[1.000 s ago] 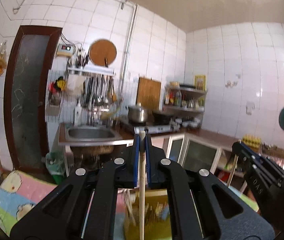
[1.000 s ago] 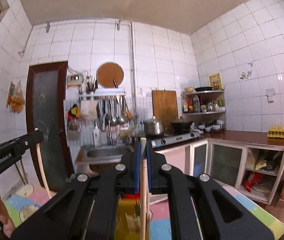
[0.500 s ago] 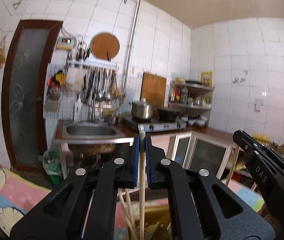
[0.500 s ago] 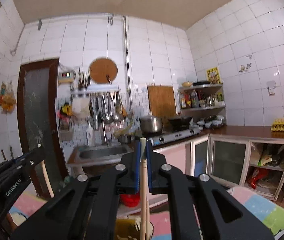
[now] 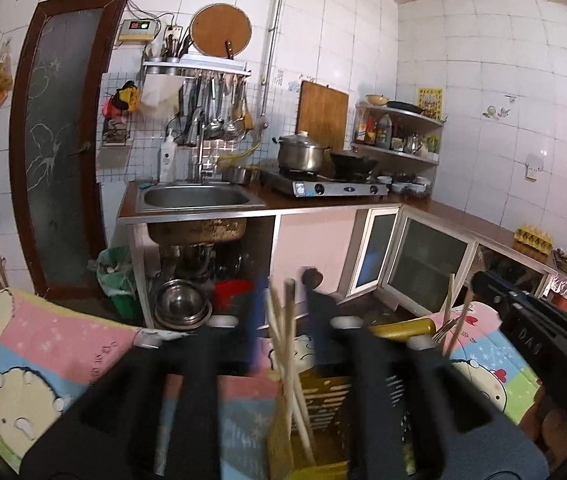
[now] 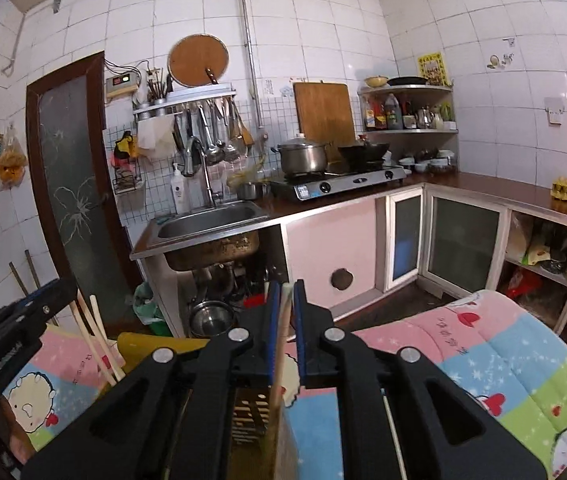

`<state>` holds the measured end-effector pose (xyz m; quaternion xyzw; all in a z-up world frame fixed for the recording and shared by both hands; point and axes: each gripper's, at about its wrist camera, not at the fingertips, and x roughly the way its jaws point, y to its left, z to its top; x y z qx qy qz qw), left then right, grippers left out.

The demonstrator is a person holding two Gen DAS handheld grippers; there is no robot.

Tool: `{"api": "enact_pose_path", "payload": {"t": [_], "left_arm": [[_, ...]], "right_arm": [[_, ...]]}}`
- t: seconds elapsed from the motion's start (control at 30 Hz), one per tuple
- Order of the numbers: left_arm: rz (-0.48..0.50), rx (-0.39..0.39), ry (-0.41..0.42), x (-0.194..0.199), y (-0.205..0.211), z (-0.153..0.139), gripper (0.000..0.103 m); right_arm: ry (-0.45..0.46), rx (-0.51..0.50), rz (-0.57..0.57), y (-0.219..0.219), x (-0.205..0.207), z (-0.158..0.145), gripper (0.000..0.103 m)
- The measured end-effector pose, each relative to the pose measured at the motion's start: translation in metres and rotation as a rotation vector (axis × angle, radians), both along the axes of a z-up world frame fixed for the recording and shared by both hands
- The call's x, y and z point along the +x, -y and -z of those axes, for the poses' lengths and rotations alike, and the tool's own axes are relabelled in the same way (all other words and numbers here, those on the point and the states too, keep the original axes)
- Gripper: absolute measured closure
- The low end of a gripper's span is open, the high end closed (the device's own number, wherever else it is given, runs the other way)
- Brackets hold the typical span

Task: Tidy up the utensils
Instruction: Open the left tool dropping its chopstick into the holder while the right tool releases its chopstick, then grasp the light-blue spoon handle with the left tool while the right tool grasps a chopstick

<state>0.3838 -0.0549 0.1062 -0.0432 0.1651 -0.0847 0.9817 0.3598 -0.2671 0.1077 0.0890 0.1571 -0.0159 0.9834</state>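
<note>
A yellow slotted utensil holder (image 5: 315, 412) stands on a colourful mat below both grippers; it also shows in the right wrist view (image 6: 251, 416). My left gripper (image 5: 283, 300) is open and blurred, with pale wooden chopsticks (image 5: 289, 344) standing loose in the holder between its jaws. My right gripper (image 6: 283, 312) has its jaws slightly parted around a pale chopstick (image 6: 281, 344) that reaches down into the holder. Two more chopsticks (image 6: 95, 340) lean at the left of the right wrist view, beside my left gripper's body (image 6: 7, 336).
A cartoon-print mat (image 6: 503, 360) covers the surface. Behind are a steel sink (image 5: 199, 198), a gas stove with pot (image 5: 323, 184), glass-door cabinets (image 6: 463, 240), steel bowls under the sink (image 5: 181, 308) and a green bin (image 5: 117, 280). A yellow-handled item (image 5: 403, 328) lies near the holder.
The left gripper has opened and let go of its chopstick, which now stands in the holder. Both grippers have dropped lower and tilted down. The right jaws have loosened around their chopstick.
</note>
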Motion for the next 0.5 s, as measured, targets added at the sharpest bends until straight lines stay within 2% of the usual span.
{"api": "enact_pose_path", "payload": {"t": [0.03,0.07,0.1,0.2,0.27,0.33,0.5], "left_arm": [[-0.012,0.002,0.0,-0.006,-0.004,-0.006,0.042],[-0.022,0.004,0.008,-0.011,-0.007,-0.01,0.034],[-0.033,0.012,0.013,-0.017,-0.009,-0.015,0.027],[-0.042,0.054,-0.013,-0.032,-0.015,-0.027,0.01],[-0.055,0.072,-0.027,-0.045,-0.022,-0.03,0.005],[-0.072,0.076,-0.049,-0.058,-0.03,-0.029,0.005],[-0.095,0.054,-0.167,-0.081,-0.046,-0.007,0.005]], "right_arm": [[0.001,0.004,0.01,0.003,-0.006,-0.003,0.062],[0.007,0.008,0.027,0.007,-0.014,-0.01,0.051],[0.012,0.007,0.037,0.009,-0.022,-0.015,0.045],[-0.009,-0.01,0.06,0.012,-0.041,-0.024,0.045],[-0.029,-0.016,0.068,0.015,-0.059,-0.025,0.043],[-0.048,-0.05,0.09,0.013,-0.074,-0.021,0.038],[-0.131,-0.092,0.098,0.007,-0.111,0.001,0.035]]}}
